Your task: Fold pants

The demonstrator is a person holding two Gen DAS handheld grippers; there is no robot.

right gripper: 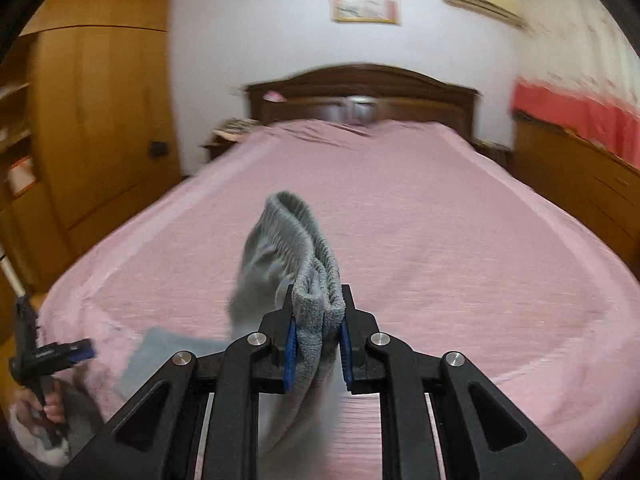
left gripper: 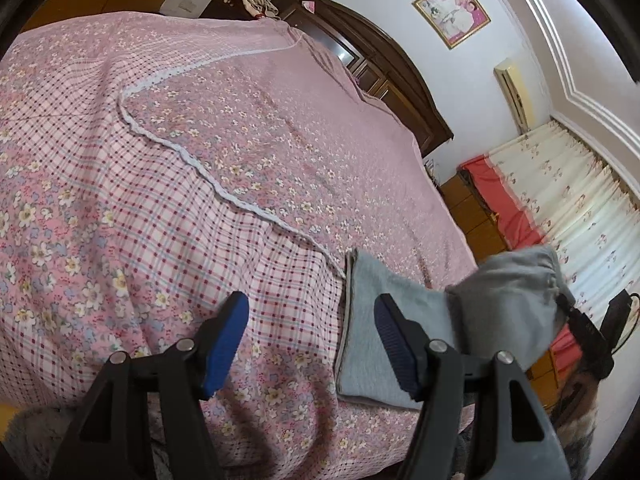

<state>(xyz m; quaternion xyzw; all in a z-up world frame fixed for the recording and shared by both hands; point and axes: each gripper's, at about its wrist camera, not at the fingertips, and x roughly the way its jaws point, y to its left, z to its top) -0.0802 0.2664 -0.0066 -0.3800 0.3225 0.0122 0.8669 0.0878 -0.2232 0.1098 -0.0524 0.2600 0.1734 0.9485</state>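
Right tool [right gripper: 316,344] — ribbed grey fleece pants [right gripper: 296,256] pinched

Left gripper [left gripper: 310,344] fingers apart; right gripper [right gripper: 318,344] fingers clamped, raised.

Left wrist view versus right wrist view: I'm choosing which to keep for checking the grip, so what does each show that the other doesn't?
Only the left wrist view shows the open left gripper up close, empty, over the pink floral checked bedspread.

Only the right wrist view shows the right gripper clamped on the grey pants' elastic waistband.

Both show the grey knit pants and dark wooden headboard.
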